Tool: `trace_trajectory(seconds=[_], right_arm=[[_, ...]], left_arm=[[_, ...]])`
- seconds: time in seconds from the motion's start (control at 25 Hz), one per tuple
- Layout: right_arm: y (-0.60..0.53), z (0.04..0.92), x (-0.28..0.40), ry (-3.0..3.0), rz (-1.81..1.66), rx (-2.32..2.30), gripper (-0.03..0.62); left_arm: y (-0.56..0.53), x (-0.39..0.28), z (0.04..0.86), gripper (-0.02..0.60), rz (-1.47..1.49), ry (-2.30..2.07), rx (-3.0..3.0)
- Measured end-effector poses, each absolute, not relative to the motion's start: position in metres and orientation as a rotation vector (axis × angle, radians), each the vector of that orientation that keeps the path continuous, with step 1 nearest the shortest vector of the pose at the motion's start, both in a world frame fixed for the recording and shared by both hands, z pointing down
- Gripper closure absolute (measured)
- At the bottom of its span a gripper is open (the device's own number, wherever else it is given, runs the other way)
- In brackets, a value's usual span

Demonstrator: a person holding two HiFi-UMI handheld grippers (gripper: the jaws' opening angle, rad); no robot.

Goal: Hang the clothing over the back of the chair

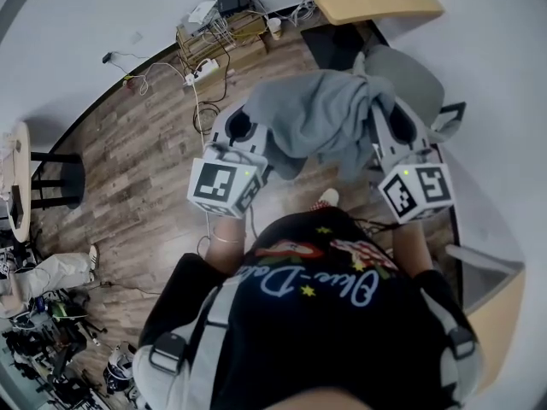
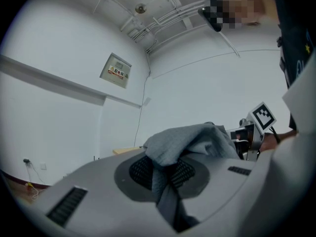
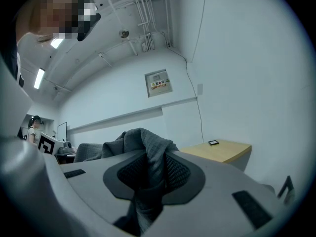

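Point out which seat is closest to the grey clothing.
The grey office chair, directly beyond the clothing and partly covered by it in the head view. The black stool stands far off at left.

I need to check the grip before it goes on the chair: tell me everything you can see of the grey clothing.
The grey clothing is soft, knit-looking fabric, bunched and creased. It hangs off the floor between the left tool and the right tool, each shut on a pinched fold, loose cloth sagging between them. A grey chair stands just beyond it; whether they touch is unclear.
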State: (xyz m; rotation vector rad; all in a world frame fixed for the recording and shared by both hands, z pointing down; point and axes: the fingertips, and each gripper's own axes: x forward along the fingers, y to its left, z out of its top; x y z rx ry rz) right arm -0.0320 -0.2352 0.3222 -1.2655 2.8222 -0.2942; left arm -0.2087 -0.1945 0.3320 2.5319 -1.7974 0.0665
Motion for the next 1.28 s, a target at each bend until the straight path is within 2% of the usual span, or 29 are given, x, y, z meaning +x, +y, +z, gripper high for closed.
trace_trajectory(seconds=[0.52,0.92,1.28], right_arm=[[-0.299,0.296,-0.029,2.859,-0.265,-1.143,0.519],[-0.377,0.290,-0.013,2.810,-0.270,-1.193,0.519],[-0.426,0.251,0.029,2.715,-0.209,-1.339,0.519]], left_arm=[[-0.249,-0.195,0.303,0.546,0.003,-1.850,2.505],[-0.340,-0.183,0.289,0.546,-0.056,-1.789,2.567],[-0.407,-0.141,0.249,0.546,-0.128,-1.629,2.719]])
